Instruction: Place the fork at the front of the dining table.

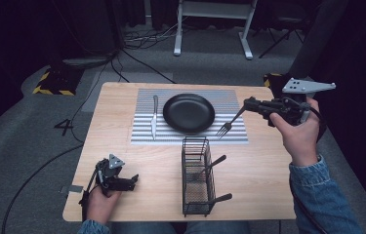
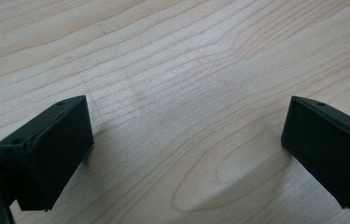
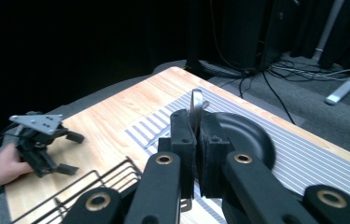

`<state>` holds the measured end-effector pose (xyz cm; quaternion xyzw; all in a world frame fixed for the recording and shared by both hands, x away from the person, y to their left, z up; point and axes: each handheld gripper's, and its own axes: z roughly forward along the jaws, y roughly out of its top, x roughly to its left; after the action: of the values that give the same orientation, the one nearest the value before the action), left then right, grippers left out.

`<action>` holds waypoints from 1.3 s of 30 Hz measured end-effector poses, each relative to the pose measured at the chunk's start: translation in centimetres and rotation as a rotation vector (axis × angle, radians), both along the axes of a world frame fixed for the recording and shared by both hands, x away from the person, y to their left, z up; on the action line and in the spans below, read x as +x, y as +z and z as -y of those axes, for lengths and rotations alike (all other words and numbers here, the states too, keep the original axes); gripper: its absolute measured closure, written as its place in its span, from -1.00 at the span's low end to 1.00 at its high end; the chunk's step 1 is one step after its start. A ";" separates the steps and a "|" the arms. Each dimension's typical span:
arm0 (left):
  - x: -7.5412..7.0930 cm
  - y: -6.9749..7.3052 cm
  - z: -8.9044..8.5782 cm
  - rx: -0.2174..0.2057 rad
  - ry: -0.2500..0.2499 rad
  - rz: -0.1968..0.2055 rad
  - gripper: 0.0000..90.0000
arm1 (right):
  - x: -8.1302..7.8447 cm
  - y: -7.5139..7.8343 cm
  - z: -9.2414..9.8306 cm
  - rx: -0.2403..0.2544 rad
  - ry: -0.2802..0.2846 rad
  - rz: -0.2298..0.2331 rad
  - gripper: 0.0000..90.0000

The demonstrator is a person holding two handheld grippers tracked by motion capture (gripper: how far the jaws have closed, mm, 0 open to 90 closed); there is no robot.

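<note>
My right gripper [image 1: 247, 103] hangs above the table's right side, shut on a fork [image 1: 230, 123] whose tines point down-left over the striped placemat [image 1: 229, 95]. In the right gripper view the fork's handle [image 3: 196, 104] stands clamped between the jaws. A black plate [image 1: 189, 113] sits on the mat's middle, with a knife [image 1: 154, 117] lying to its left. My left gripper [image 1: 132, 181] rests on the table near the front left corner, open. Its fingers [image 2: 51, 149] stand wide apart over bare wood.
A black wire basket [image 1: 195, 176] stands at the front centre of the wooden table [image 1: 112, 126] with two dark-handled utensils [image 1: 213, 164] leaning in it. White desk legs [image 1: 176, 34] and cables lie on the floor beyond the table.
</note>
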<state>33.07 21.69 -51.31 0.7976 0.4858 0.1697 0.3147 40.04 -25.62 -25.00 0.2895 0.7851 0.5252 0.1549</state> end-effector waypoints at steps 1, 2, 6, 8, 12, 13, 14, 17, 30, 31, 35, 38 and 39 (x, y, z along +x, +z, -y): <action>0.0 0.0 0.0 -0.001 0.000 0.000 -0.95 | 0.5 -0.1 0.4 -0.001 -0.012 -0.006 0.94; 0.0 0.0 0.0 -0.001 0.000 0.000 -0.95 | 0.5 -0.1 0.4 -0.001 -0.012 -0.006 0.94; 0.0 0.0 0.0 0.000 -0.001 0.000 -0.95 | 2.1 -0.8 1.1 -0.008 -0.038 -0.022 0.94; 0.0 0.0 0.0 0.000 -0.001 0.000 -0.95 | 2.5 -1.0 1.3 -0.017 -0.044 -0.022 0.94; 0.0 0.0 0.0 0.003 -0.005 0.000 -0.95 | 4.0 -2.0 2.0 -0.024 -0.074 -0.029 0.94; 0.0 0.0 0.0 0.002 -0.004 0.001 -0.95 | 4.3 -2.3 2.2 -0.019 -0.080 -0.031 0.94; 0.0 0.0 0.0 0.002 -0.004 0.001 -0.95 | 4.5 -2.6 2.4 -0.017 -0.086 -0.033 0.94; 0.1 0.0 0.0 0.003 -0.005 0.001 -0.95 | 5.1 -3.3 2.5 -0.024 -0.097 -0.038 0.94; 0.1 0.0 0.0 0.002 -0.006 0.000 -0.95 | 7.8 -7.6 2.2 -0.102 -0.130 -0.091 0.94; 0.1 0.0 0.0 0.002 -0.006 0.001 -0.95 | 7.9 -7.9 2.2 -0.105 -0.130 -0.094 0.94; 0.1 0.0 0.0 0.002 -0.006 0.001 -0.95 | 8.2 -9.1 1.8 -0.113 -0.129 -0.110 0.94; 0.1 0.0 0.0 0.002 -0.006 0.001 -0.95 | 8.3 -9.5 1.6 -0.119 -0.126 -0.112 0.94; 0.1 0.0 0.0 0.002 -0.006 0.001 -0.95 | 8.4 -9.9 1.4 -0.120 -0.125 -0.114 0.94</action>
<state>33.14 21.69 -51.31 0.7992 0.4833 0.1696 0.3145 48.42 -27.03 -34.86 0.3575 0.8031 0.4492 0.1595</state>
